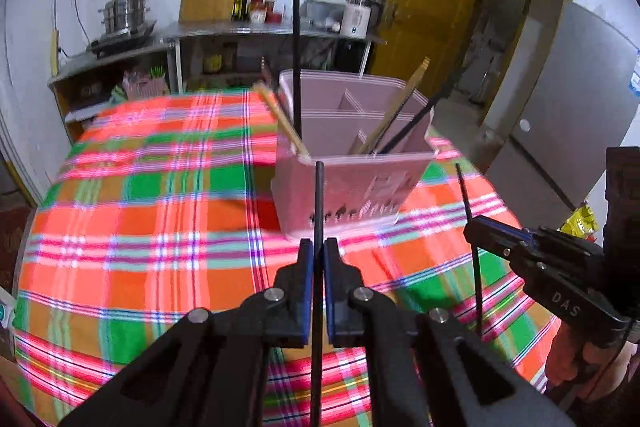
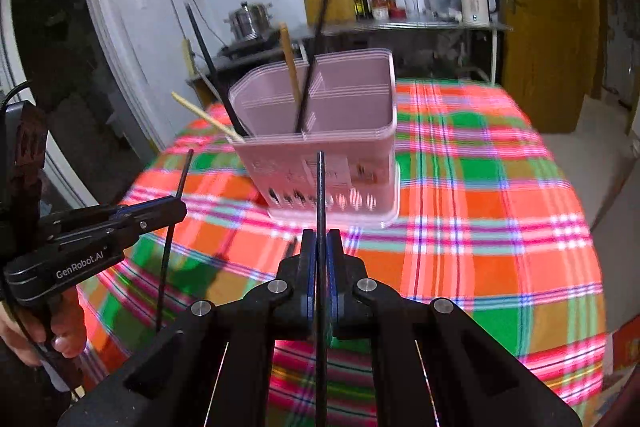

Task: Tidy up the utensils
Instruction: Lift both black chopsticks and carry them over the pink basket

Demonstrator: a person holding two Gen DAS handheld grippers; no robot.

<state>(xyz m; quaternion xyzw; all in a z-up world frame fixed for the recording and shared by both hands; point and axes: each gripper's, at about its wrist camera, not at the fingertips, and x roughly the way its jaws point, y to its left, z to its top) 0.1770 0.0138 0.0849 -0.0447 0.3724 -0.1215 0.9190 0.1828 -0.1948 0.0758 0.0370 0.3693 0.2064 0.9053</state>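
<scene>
Surface: plaid tablecloth filling frame centre.
Holder: pink utensil caddy upper centre, chopsticks already leaning inside.
Left gripper: pinching 1 black chopstick upright, probably for dropping in.
Right gripper: clamping another black stick likewise.

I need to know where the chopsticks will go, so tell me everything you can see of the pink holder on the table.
The pink holder is a box of translucent-looking plastic, open at the top, with rounded corners and inner walls splitting it into compartments. Slots pierce its lower front wall. It stands upright on the plaid tablecloth, seemingly on a clear base tray. Black and wooden chopsticks already lean inside, some over the rim. Neither gripper touches it.
</scene>
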